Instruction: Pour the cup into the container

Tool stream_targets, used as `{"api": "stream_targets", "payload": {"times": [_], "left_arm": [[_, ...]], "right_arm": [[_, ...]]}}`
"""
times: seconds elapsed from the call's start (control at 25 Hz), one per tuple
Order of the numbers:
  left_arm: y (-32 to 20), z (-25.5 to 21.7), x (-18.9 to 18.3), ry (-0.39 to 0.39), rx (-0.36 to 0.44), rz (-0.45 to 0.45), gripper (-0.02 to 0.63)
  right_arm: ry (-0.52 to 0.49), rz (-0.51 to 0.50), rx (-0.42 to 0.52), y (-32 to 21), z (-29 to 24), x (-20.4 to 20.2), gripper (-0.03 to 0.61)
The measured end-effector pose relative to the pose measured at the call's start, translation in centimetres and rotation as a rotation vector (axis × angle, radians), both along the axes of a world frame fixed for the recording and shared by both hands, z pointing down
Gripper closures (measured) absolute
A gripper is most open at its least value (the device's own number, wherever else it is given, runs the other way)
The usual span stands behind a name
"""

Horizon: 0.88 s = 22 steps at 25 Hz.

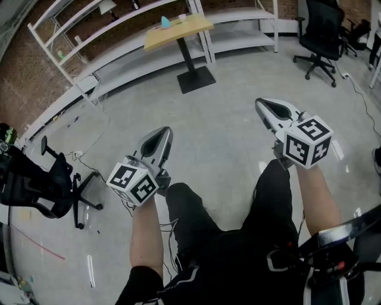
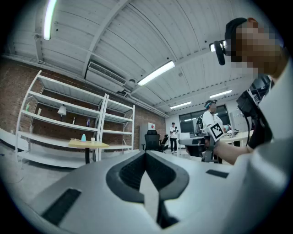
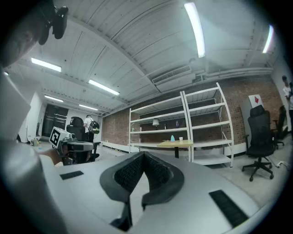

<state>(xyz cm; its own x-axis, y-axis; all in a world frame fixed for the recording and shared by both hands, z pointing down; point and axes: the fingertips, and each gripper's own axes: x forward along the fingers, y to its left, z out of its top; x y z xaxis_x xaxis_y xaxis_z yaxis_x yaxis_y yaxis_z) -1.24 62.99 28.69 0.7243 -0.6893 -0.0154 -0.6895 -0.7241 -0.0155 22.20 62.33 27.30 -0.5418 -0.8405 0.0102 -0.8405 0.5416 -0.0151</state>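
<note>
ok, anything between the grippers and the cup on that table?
Nothing visible. Only bare floor lies between the left gripper, the right gripper and the table, where the cup stands beside a blue object.

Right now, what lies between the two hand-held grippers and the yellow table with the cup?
Only bare grey floor, in the head view. The left hand-held gripper and right hand-held gripper are far from the yellow table and cup.

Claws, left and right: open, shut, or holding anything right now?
Left claw: closed, holding nothing.
Right claw: closed, holding nothing.
</note>
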Motion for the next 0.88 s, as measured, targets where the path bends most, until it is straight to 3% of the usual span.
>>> {"api": "stream_targets", "payload": {"times": [0.12, 0.6, 0.88], "left_arm": [[0.0, 0.1, 0.2, 0.013, -0.02, 0.003, 0.612], [0.4, 2.0, 2.5, -0.077, -0.01, 0.038, 0.612], [-0.5, 1.9, 2.8, -0.05, -0.02, 0.017, 0.612]], "right_arm": [[0.003, -0.004, -0.001, 0.1, -0.1, -0.4, 0.577], [-0.004, 0.017, -0.024, -0.8, 0.6, -0.5, 0.577], [-0.029, 0.025, -0.027, -1.6, 0.6, 0.1, 0.577]]}}
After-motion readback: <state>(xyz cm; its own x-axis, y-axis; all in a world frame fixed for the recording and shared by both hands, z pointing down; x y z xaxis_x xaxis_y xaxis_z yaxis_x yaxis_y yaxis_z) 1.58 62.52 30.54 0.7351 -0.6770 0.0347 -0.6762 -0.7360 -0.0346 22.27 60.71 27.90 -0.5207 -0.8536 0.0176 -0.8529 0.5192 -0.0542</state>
